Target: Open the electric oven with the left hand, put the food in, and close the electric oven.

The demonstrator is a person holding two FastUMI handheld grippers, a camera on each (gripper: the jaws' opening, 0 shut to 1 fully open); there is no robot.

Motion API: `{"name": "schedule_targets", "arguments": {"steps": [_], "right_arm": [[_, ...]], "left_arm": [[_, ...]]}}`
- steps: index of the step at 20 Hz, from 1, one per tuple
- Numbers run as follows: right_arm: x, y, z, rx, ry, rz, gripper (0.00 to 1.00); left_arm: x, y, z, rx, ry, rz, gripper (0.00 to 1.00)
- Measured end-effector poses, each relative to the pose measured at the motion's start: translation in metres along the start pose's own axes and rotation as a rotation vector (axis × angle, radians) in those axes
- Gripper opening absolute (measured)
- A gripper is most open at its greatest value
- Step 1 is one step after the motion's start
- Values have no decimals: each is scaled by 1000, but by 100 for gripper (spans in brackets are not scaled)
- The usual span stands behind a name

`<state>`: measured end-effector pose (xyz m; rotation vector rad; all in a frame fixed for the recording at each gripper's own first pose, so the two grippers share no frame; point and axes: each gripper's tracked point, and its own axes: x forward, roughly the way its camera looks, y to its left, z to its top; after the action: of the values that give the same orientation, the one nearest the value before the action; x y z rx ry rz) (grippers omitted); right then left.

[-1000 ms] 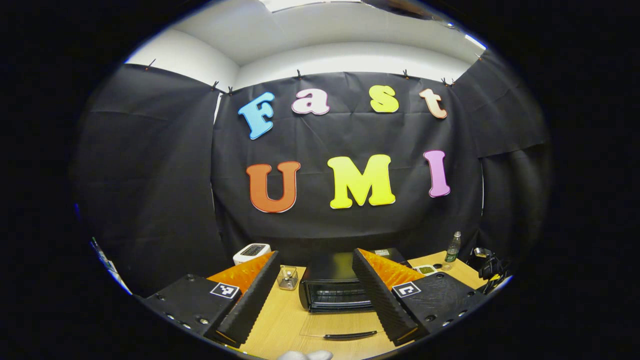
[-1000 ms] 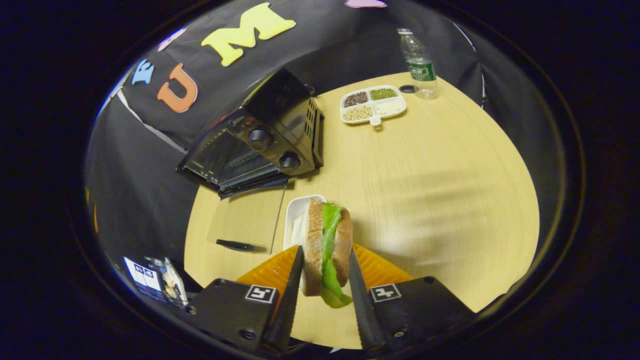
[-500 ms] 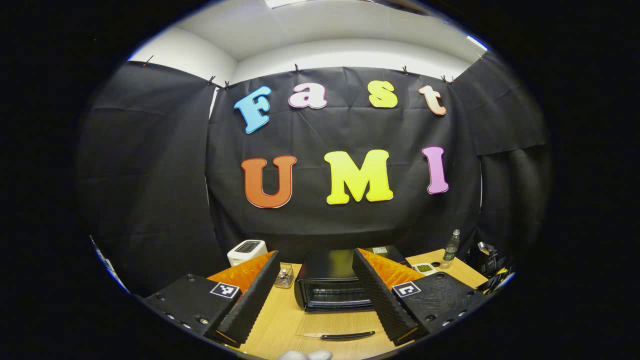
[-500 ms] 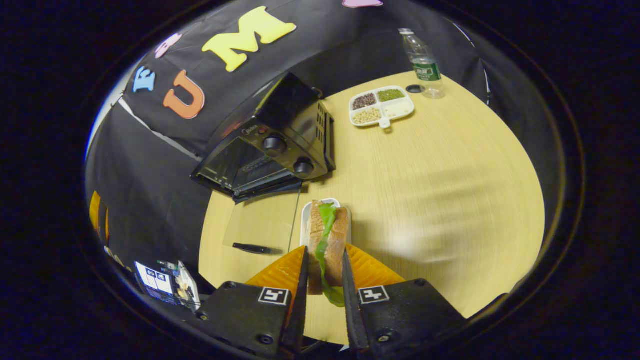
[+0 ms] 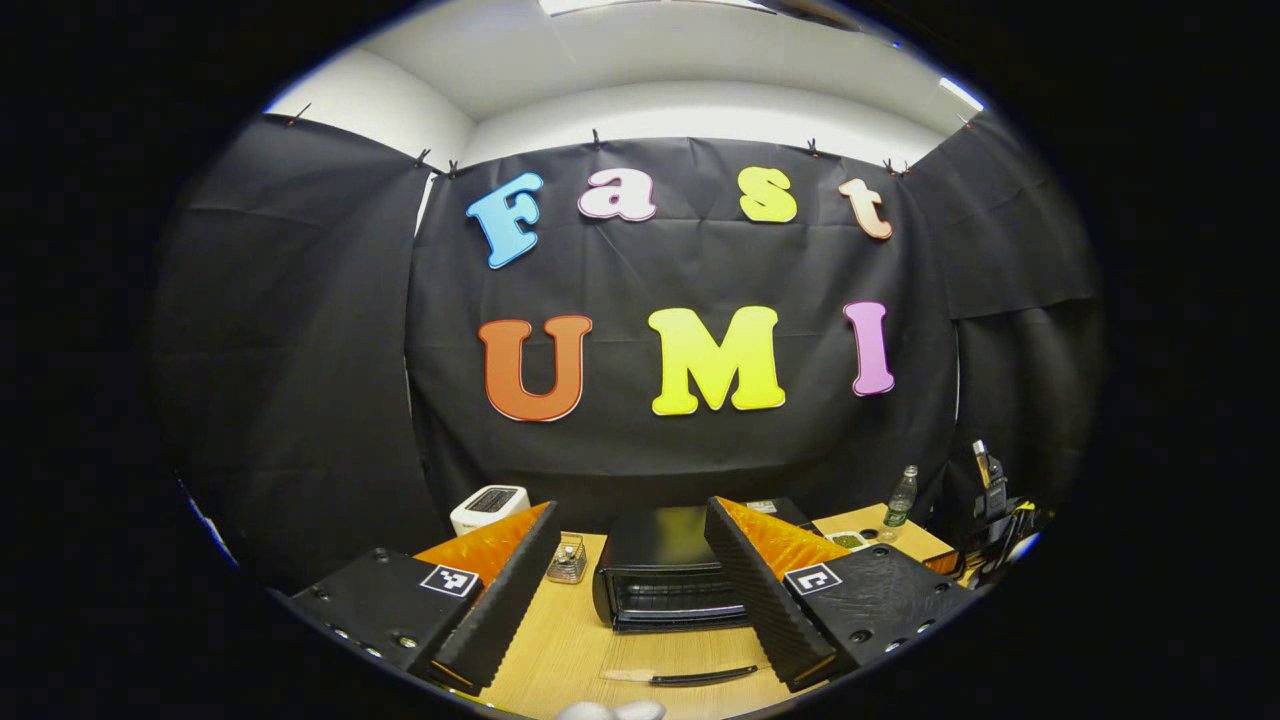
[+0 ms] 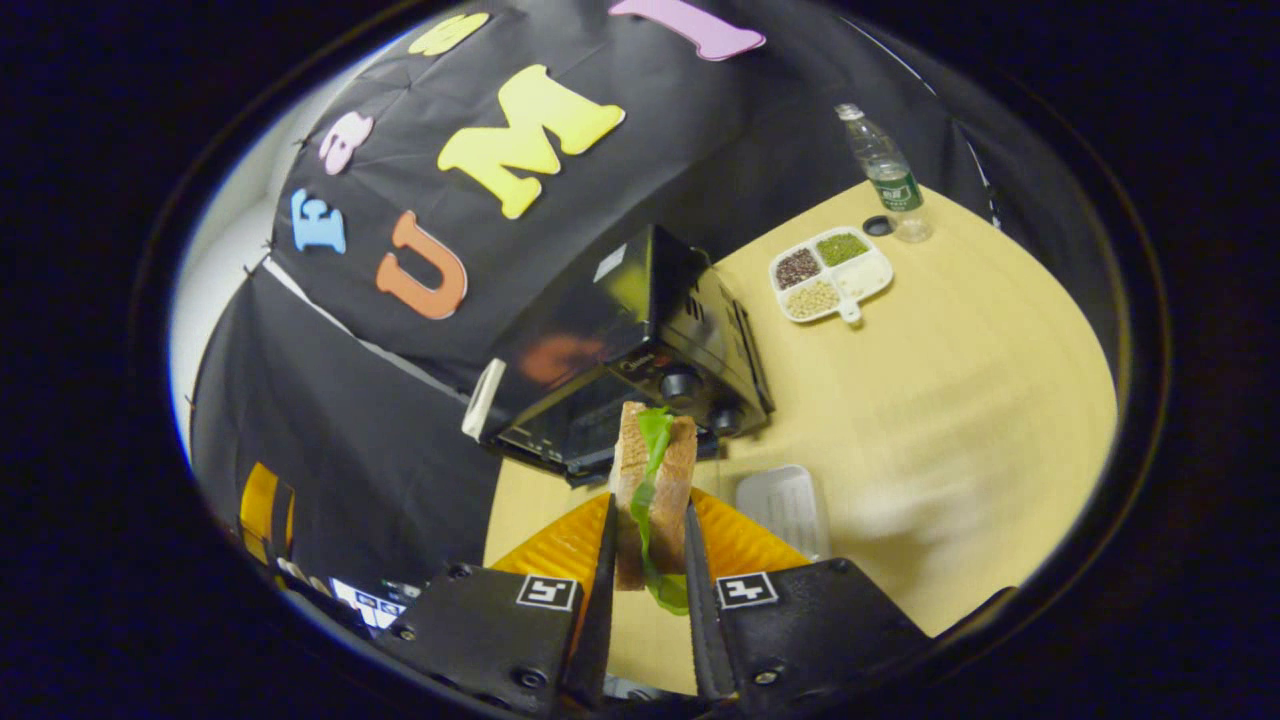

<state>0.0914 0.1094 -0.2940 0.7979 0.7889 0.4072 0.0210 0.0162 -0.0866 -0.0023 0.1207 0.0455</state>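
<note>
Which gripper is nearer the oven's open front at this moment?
Right. The right gripper, shut on the sandwich, is just before the oven. The left gripper, open, hangs back beyond the lowered door's handle.

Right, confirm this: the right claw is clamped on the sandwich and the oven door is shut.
Not quite. The oven door is open, dropped down flat onto the table, as the left gripper view shows. The right claw is indeed clamped on the sandwich.
</note>
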Motion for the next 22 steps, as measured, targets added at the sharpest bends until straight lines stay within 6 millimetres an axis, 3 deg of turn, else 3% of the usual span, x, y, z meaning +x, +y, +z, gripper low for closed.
{"name": "schedule_targets", "arguments": {"steps": [3,4,7,8,16,19,20,22], "right_arm": [[30,13,-7,137,-47,47,33],[39,17,-10,177,-72,59,37],[75,25,-12,268,-153,91,32],[87,25,-12,293,-183,93,37],[187,42,-13,395,-303,112,31],[211,52,-8,428,-344,119,32],[217,49,-7,420,-352,105,36],[226,42,-3,415,-367,78,32]], "left_arm": [[3,3,2,18,5,-22,95],[3,4,0,29,10,-30,95],[7,8,3,52,12,-53,95],[7,9,1,54,15,-57,95],[7,17,-10,101,39,-89,95],[6,24,-18,111,61,-85,95],[7,28,-18,111,66,-79,95],[7,29,-20,103,73,-74,95]]}}
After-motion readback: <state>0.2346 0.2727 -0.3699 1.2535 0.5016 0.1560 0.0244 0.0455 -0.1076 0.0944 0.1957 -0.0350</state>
